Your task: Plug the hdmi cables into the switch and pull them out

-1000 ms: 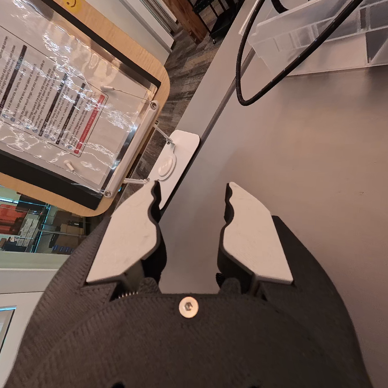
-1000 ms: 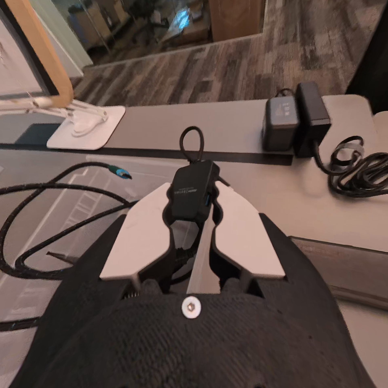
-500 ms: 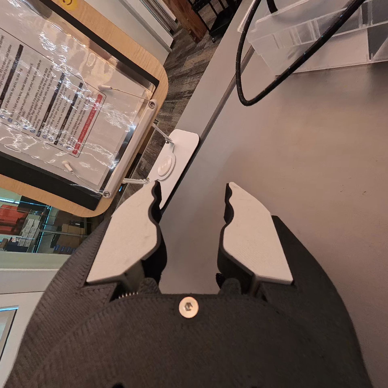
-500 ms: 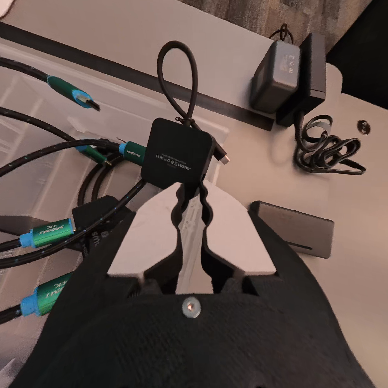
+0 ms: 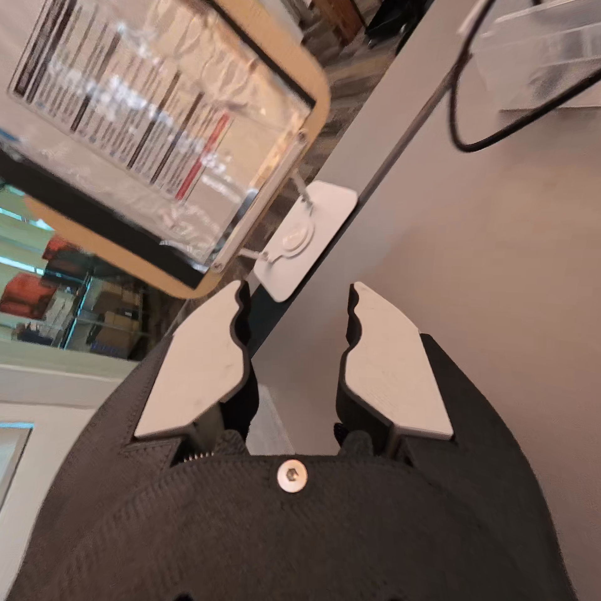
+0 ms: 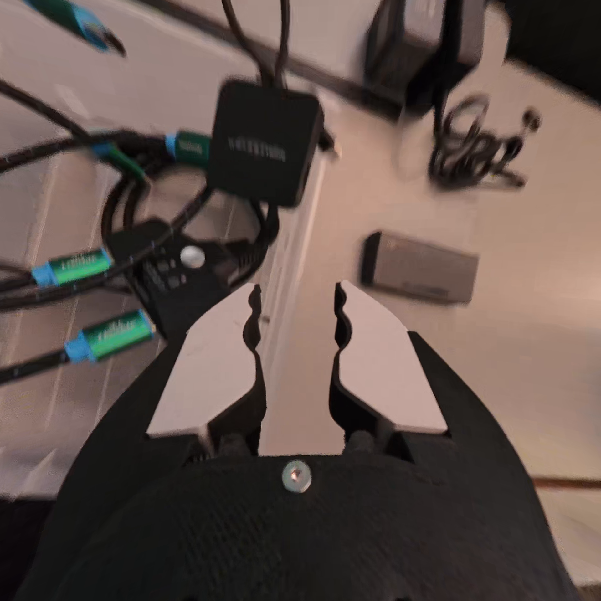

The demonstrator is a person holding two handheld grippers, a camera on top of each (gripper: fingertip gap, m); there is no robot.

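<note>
HDMI cables (image 6: 79,267) with the green-and-blue plug shells are bunched up on the left in the right wrist view, two of them looking like they're seated in a black switch (image 6: 169,271) with a round silver button, and another green plug (image 6: 190,148) sitting right against the side of a smaller square black box (image 6: 265,143) further out. Everything's blurry, so I can't tell for sure how deep any plug is in. My guess on handling: the braided leads are springy and will tug sideways, the switch is light and will slide if nobody pins it, so grab by the hard green shell, not the cord, and pull straight. Right claw (image 6: 297,289) is spread wide with nothing in it, hovering just short of the switch. Left claw (image 5: 297,287) is also gaping and empty, off over bare bench (image 5: 471,292) near a white stand base (image 5: 305,240), well away from the action. Also on the bench: a grey slab (image 6: 419,270) and a power brick (image 6: 422,42) with a coiled black cord (image 6: 471,153)
</note>
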